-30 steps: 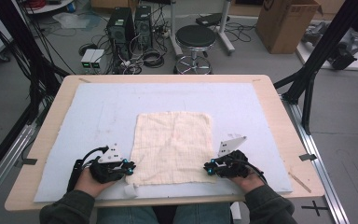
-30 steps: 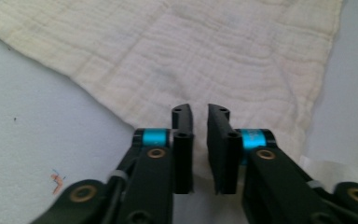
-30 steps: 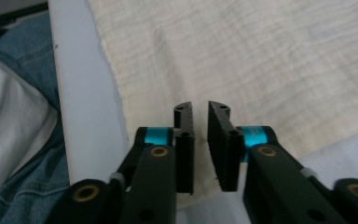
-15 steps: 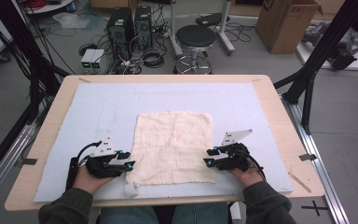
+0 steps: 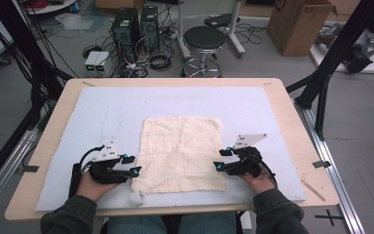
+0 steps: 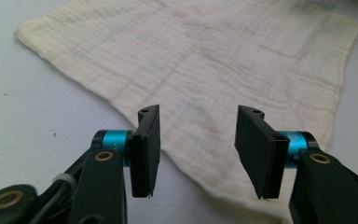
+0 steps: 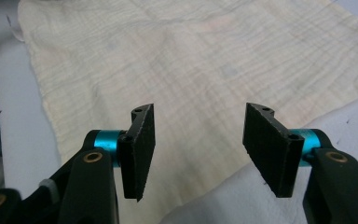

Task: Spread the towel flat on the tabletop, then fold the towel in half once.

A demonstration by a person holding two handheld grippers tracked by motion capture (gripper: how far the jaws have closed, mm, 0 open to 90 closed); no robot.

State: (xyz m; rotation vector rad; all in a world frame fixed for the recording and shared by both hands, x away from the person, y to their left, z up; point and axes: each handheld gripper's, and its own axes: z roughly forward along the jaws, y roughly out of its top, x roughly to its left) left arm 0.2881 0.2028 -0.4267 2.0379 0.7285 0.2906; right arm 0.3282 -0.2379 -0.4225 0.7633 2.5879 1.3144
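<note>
Cloth (image 5: 182,152): cream-yellow woven gauze w/ faint grid of raised threads, soft and slightly crinkled, roughly square, lying flat. Sits mid-bench toward the near edge, on a pale blue-grey felt-like mat (image 5: 126,105) that covers most of the light wood bench (image 5: 292,109). Sides run approx square to the bench edges, slightly longer front-to-back than across, so the long axis points away from the person; near-left corner dips lowest, just beside a small white tab (image 5: 137,197) at the mat's front edge. No print, label or writing readable on it.

Left hand-held gripper (image 5: 132,165) rests just off the cloth's left edge near the front corner, pointing inward; its flat black ribbed pads (image 6: 145,149) w/ teal collars stand apart, having just been opening, nothing pinched, cloth edge lying below and ahead of them. Right hand-held gripper (image 5: 221,160) mirrors it at the right edge, tips over the cloth border; its jaws also just been opening, medium-wide, holding nothing, the weave visible through the gap.

Beyond the bench: round black stool (image 5: 204,38), cardboard box (image 5: 299,24).
</note>
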